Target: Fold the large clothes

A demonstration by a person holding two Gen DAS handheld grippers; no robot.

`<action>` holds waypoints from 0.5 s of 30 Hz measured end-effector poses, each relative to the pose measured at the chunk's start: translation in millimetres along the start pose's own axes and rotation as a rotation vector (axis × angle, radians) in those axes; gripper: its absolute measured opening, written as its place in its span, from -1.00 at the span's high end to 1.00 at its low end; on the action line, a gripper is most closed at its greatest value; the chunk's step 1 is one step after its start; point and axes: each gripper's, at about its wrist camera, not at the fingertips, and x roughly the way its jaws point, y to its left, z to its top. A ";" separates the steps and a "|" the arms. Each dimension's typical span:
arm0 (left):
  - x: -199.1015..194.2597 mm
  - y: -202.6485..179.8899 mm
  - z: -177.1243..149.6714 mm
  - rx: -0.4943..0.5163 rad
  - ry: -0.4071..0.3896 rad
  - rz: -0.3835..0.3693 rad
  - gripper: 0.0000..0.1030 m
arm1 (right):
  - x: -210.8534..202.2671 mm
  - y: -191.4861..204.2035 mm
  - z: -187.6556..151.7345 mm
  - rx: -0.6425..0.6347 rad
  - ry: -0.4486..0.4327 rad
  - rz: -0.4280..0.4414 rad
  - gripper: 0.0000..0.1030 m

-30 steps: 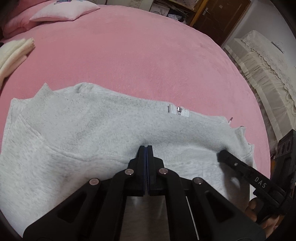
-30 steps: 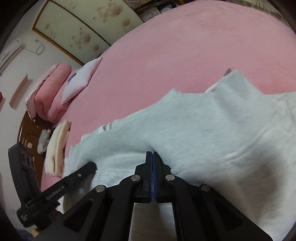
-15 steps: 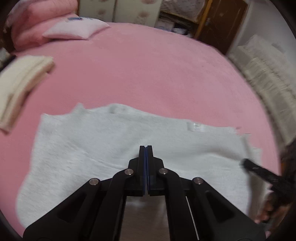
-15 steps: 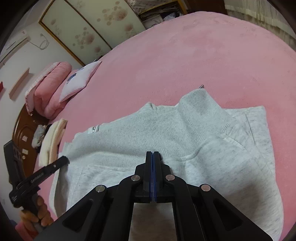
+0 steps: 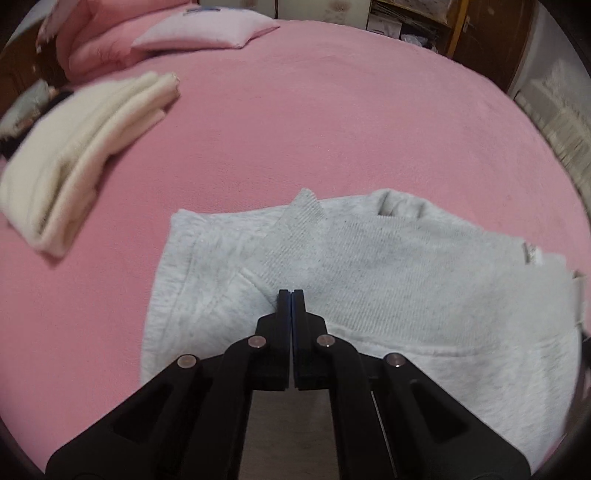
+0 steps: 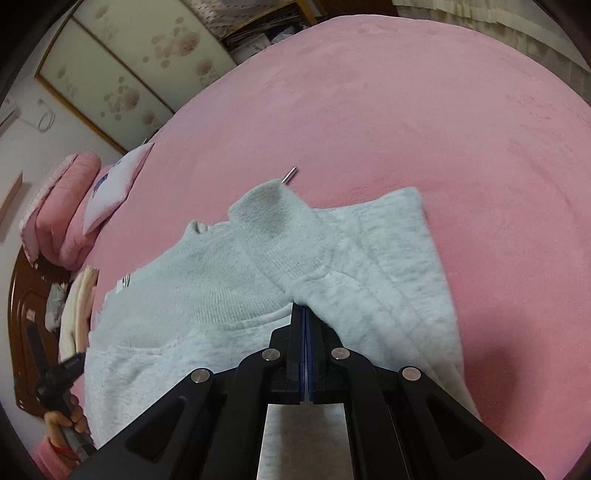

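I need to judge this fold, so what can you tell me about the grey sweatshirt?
The sweatshirt is light heather-grey fleece with ribbed knit parts, one ribbed cuff lying across the top. It lies folded into a rough rectangle, flat on the pink bed, with a small white label at one edge. The left gripper and the right gripper, both shut, are right over it; contact is unclear.

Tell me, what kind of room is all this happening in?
Most likely a home bedroom. A wide bed with a pink blanket fills the view, pink pillows sit at its head, and a grey sweatshirt lies on it beside folded cream clothes.
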 end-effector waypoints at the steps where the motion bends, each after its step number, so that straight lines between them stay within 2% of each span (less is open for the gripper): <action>1: 0.5 -1.2 -2.4 0.002 -0.003 0.035 0.99 | -5.3 -6.0 0.3 0.016 -0.021 -0.019 1.00; 3: 4.9 4.0 -9.1 -0.020 0.009 0.133 0.99 | -13.7 -14.7 1.3 0.019 -0.036 -0.038 1.00; 4: 5.8 9.1 -12.6 -0.049 0.011 0.138 0.98 | -16.2 -16.5 1.1 0.014 -0.041 -0.048 1.00; 6: 3.8 23.9 -15.4 -0.130 0.022 0.121 0.99 | -21.3 -15.5 1.8 -0.008 -0.049 -0.079 1.00; 10: -1.6 23.8 -17.0 -0.109 0.031 0.129 0.99 | -33.7 -0.7 -0.3 0.080 -0.055 -0.126 1.00; 12: -8.6 25.0 -17.6 -0.112 0.043 0.124 0.99 | -45.0 17.2 -2.0 0.086 -0.084 -0.216 1.00; 15: -30.1 31.6 -22.5 -0.190 0.069 0.090 0.99 | -62.0 44.6 -4.3 0.041 -0.084 -0.159 1.00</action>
